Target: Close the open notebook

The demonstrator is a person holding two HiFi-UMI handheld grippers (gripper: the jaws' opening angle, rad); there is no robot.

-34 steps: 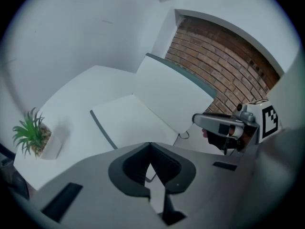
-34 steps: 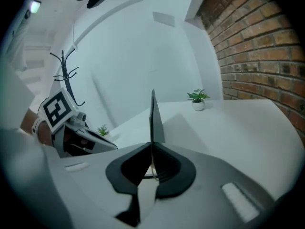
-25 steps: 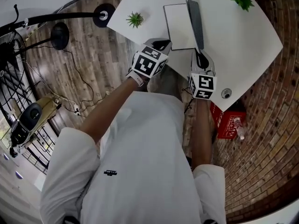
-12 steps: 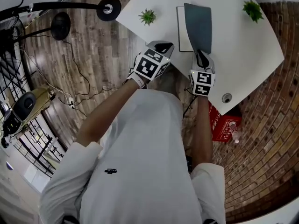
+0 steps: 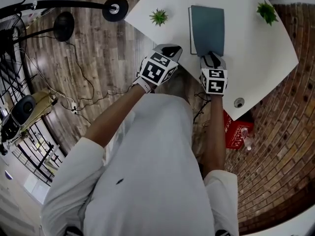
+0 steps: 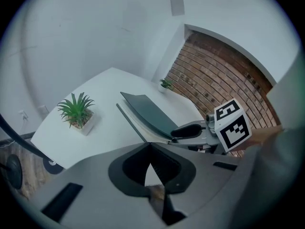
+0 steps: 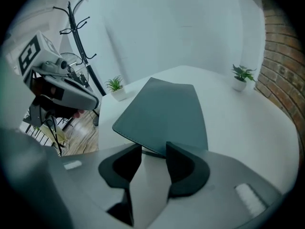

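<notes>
The notebook (image 5: 207, 31) lies on the white table (image 5: 256, 58) with its dark teal cover down over the pages. In the left gripper view that cover (image 6: 150, 112) still stands slightly lifted at the near edge. My right gripper (image 5: 212, 63) sits at the notebook's near edge. Its jaws have just been opening: the fingertips (image 7: 154, 149) stand apart and the cover's edge (image 7: 167, 116) lies just beyond them, unpressed. My left gripper (image 5: 167, 50) hovers over the table's near corner, left of the notebook, its tips (image 6: 150, 146) meeting on nothing.
Two small potted plants stand on the table, one left of the notebook (image 5: 158, 17) and one at the far right (image 5: 266, 10). A cable hole (image 5: 238, 102) is near the right edge. A red crate (image 5: 236, 129) sits below, and a stand's base (image 5: 114, 7) is on the wood floor.
The cover stood upright a second ago, then swung over and came down onto the pages. My right gripper followed it down and parted its jaws. The left gripper barely shifted.
</notes>
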